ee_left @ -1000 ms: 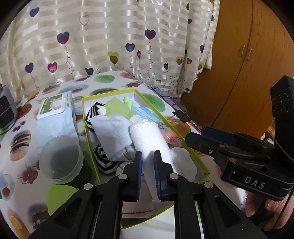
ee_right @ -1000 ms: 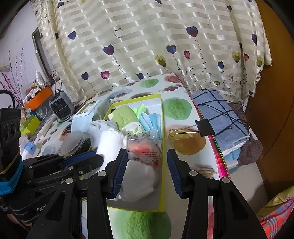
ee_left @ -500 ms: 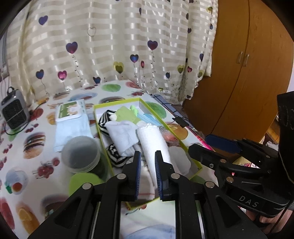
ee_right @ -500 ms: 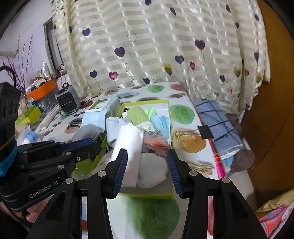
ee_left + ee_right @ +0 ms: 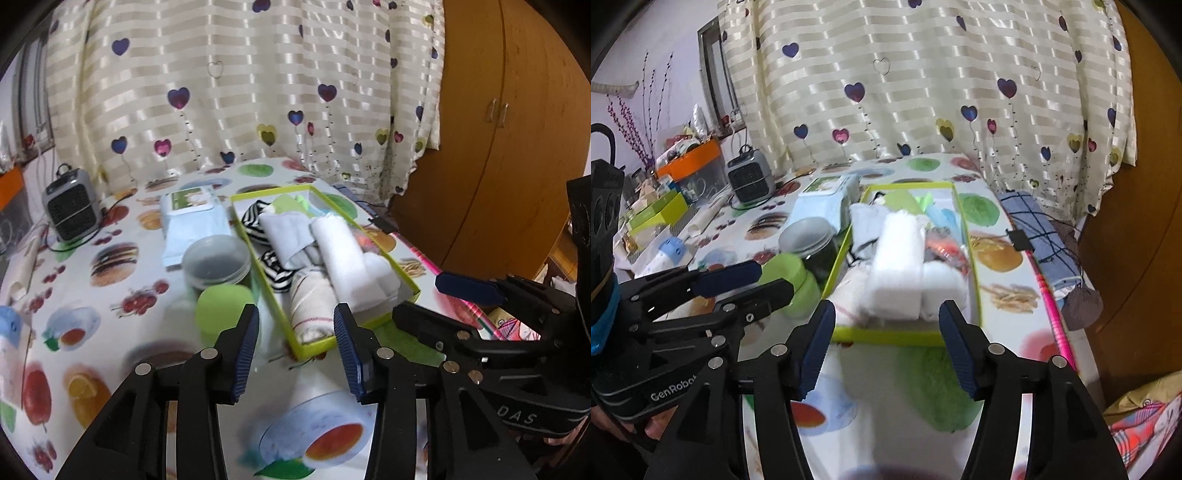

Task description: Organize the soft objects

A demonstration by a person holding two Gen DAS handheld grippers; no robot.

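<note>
A yellow-green box (image 5: pixel 406 295) (image 5: pixel 886 335) on the patterned table holds rolled and folded soft things. A long white rolled towel (image 5: pixel 341 254) (image 5: pixel 897 266) lies on top, with a cream roll (image 5: pixel 310 310), a striped cloth (image 5: pixel 275 264) and a folded white cloth (image 5: pixel 284 232) beside it. My left gripper (image 5: pixel 295 347) hangs just short of the box's near end, jaws opening, nothing between them. My right gripper (image 5: pixel 886 349) also hovers before the box's near edge, jaws opening and empty. Each gripper shows in the other's view.
A lidded dark jar (image 5: pixel 216 262) and a green round object (image 5: pixel 225 308) stand left of the box. A blue wipes pack (image 5: pixel 194 218) and a small grey heater (image 5: pixel 72 206) sit further back. A pink rod (image 5: pixel 1051 306) and blue checked cloth (image 5: pixel 1038 229) lie at the table's right edge.
Both grippers have pulled back from the box toward the near table edge. The left gripper, shut on the white towel a second ago, has let it go and opened. The right jaws widened.
</note>
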